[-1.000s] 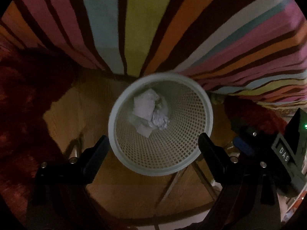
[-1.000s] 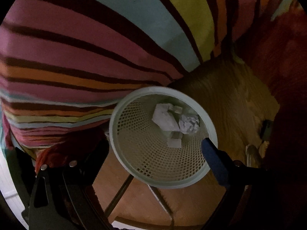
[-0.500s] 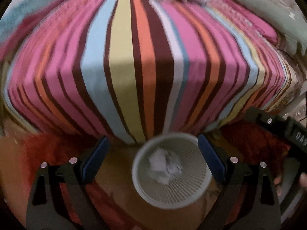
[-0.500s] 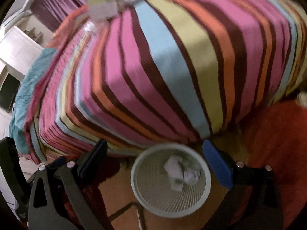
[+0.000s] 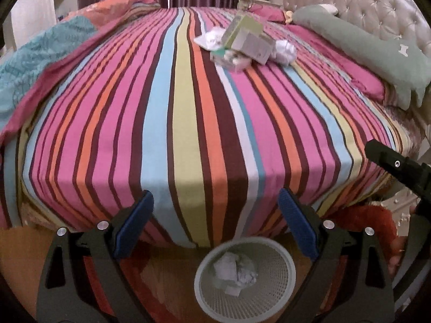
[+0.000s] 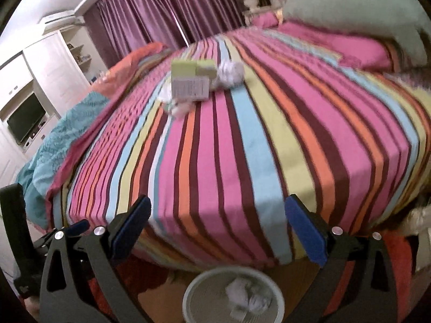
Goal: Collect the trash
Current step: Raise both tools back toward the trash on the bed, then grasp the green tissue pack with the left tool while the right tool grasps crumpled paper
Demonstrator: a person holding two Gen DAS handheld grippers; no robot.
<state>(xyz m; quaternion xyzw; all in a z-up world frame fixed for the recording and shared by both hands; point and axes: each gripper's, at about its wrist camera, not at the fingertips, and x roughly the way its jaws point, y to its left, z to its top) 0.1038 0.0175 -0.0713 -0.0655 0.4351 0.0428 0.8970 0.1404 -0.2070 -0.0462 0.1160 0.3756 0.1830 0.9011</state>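
Note:
A white mesh wastebasket point(image 5: 272, 296) point(image 6: 194, 293) stands on the floor at the foot of the bed, with crumpled paper point(image 5: 234, 270) point(image 6: 242, 293) inside. On the striped bedspread point(image 5: 188, 107) point(image 6: 269, 134) lies a heap of trash: a green-and-grey cardboard box point(image 5: 246, 39) point(image 6: 191, 82), crumpled white paper point(image 5: 285, 49) point(image 6: 230, 74) and smaller scraps. My left gripper point(image 5: 215, 204) is open and holds nothing, above the basket and facing the bed. My right gripper point(image 6: 218, 210) is also open with nothing between its fingers.
A green pillow point(image 5: 371, 51) and a tufted headboard point(image 5: 377, 2) are at the far right. A teal and orange blanket point(image 5: 40, 51) is bunched at the left. A red rug point(image 5: 371, 220) lies on the wood floor beside the bed. A white wardrobe with a TV point(image 6: 25, 119) stands far left.
Both grippers have risen and tilted up from looking straight down into the basket to facing across the bed. The basket has slid to the bottom of both views.

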